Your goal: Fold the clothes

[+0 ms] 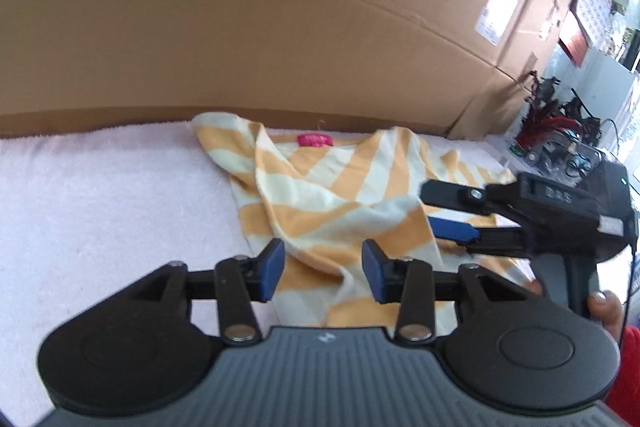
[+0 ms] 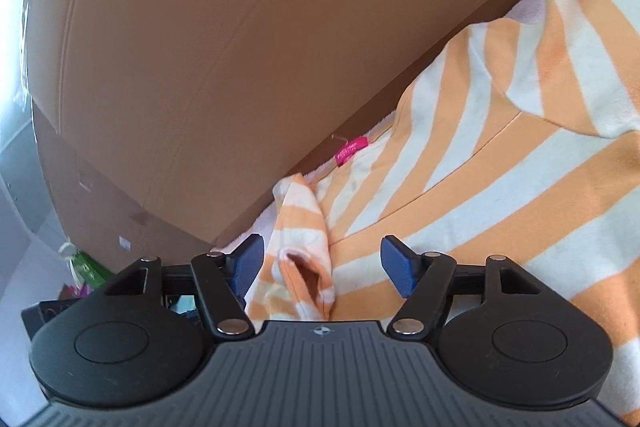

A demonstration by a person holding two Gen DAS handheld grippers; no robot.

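An orange-and-cream striped top (image 1: 320,195) lies rumpled on a pale pink fleecy cover (image 1: 100,195), its pink neck label (image 1: 315,140) toward the back. My left gripper (image 1: 323,269) hovers over the near hem, open, with cloth below the gap and touching neither pad. My right gripper (image 1: 448,213) comes in from the right over the top's right side, one finger above the other, also open. In the right wrist view the right gripper (image 2: 323,261) stands wide, with a sleeve cuff (image 2: 304,271) lying loose between the fingers. The top (image 2: 480,167) and its label (image 2: 351,150) stretch away beyond it.
A tall cardboard box wall (image 1: 240,27) rises right behind the cover, also filling the right wrist view (image 2: 200,47). Cables and red-and-black clutter (image 1: 560,135) sit at the far right. A person's hand (image 1: 604,307) grips the right gripper's handle.
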